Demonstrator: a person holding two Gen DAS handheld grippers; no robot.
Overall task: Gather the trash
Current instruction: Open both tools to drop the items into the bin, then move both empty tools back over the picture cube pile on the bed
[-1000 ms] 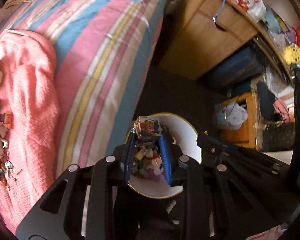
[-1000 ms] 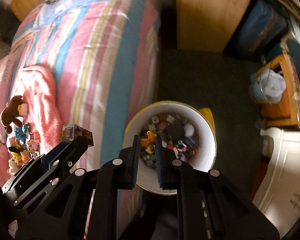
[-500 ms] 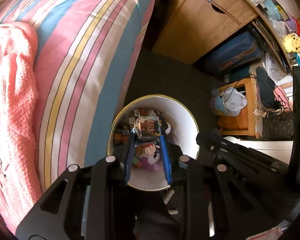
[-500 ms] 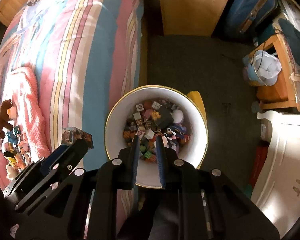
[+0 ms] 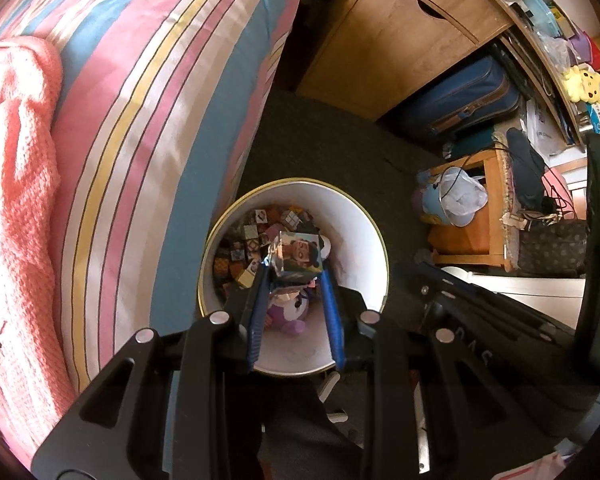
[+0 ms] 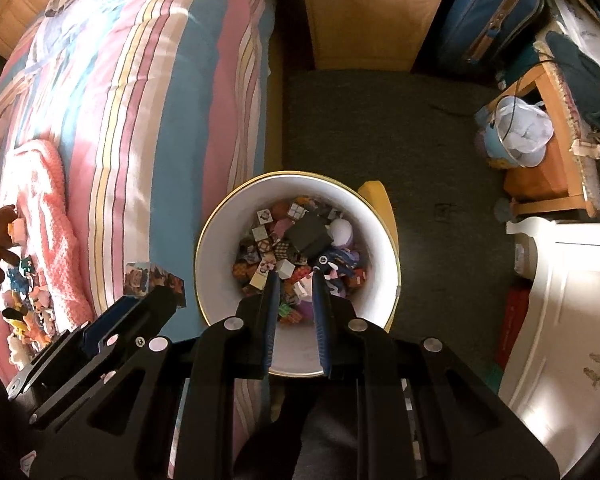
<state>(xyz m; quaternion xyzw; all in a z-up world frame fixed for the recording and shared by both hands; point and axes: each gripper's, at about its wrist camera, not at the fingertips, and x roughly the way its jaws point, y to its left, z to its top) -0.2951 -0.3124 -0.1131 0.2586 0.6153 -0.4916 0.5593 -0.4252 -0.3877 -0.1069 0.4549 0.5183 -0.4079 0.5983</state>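
Observation:
A white bin [image 5: 360, 220] with a gold rim stands on the dark carpet beside the bed, holding several picture cubes and small toys. My left gripper [image 5: 295, 269] is shut on a picture cube [image 5: 299, 254] and holds it above the bin's opening. The right wrist view shows that same cube [image 6: 153, 280] in the left gripper [image 6: 156, 298], left of the bin [image 6: 220, 280]. My right gripper [image 6: 295, 278] hangs over the bin's contents, open a narrow gap with nothing between its fingers.
The striped bed [image 5: 148, 80] runs along the left, with a pink blanket [image 6: 48, 208] and several small toys [image 6: 24, 304] on it. A wooden desk [image 5: 400, 40], blue suitcase [image 5: 460, 100], stool with a pail [image 6: 516, 132] and white furniture [image 6: 572, 300] crowd the right.
My left gripper carried the cube from the bed's edge to above the bin's middle. The right gripper also shifted, the bin sliding further under it; its gap is unchanged.

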